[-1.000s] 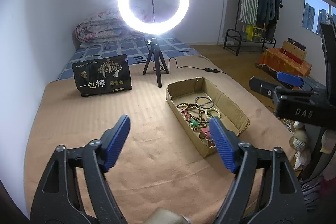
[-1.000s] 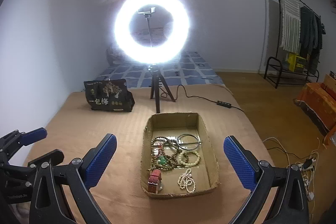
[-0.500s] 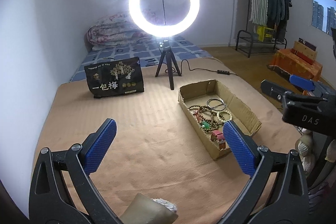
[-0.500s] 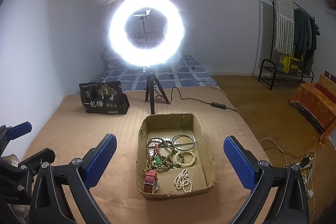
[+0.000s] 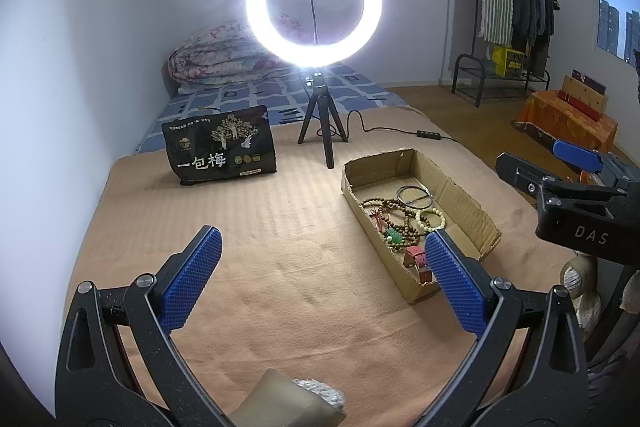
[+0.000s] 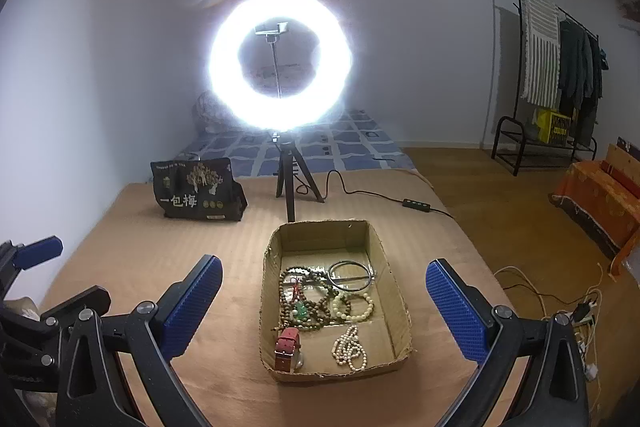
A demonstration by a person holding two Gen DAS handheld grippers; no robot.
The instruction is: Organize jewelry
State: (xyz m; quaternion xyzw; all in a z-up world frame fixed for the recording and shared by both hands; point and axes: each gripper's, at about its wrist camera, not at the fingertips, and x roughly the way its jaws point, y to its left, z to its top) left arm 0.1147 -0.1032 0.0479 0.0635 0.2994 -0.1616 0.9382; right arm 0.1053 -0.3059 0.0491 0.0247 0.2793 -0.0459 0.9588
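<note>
A shallow cardboard box (image 6: 394, 279) lies on the tan blanket (image 6: 224, 259) and holds jewelry: brown bead strings (image 6: 316, 301), a dark bangle (image 6: 351, 271), a pale bead bracelet (image 6: 358, 307), a pearl strand (image 6: 350, 345) and a red-strapped watch (image 6: 287, 343). My right gripper (image 6: 322, 295) is open, hanging above the box's near half, empty. My left gripper (image 5: 320, 269) is open and empty over the blanket, left of the box (image 5: 460, 191). The right gripper also shows at the right edge of the left wrist view (image 5: 560, 163).
A lit ring light on a tripod (image 6: 286, 187) stands behind the box, its cable and switch (image 6: 416, 203) trailing right. A black snack bag (image 6: 196, 193) stands at the back left. A beige object (image 5: 288, 403) lies below the left gripper. Cables (image 6: 576, 311) lie on the floor at right.
The left gripper's jaws have opened wider and it has drawn back and up from the blanket. The right gripper has shifted slightly, with the box staying between its fingers.
</note>
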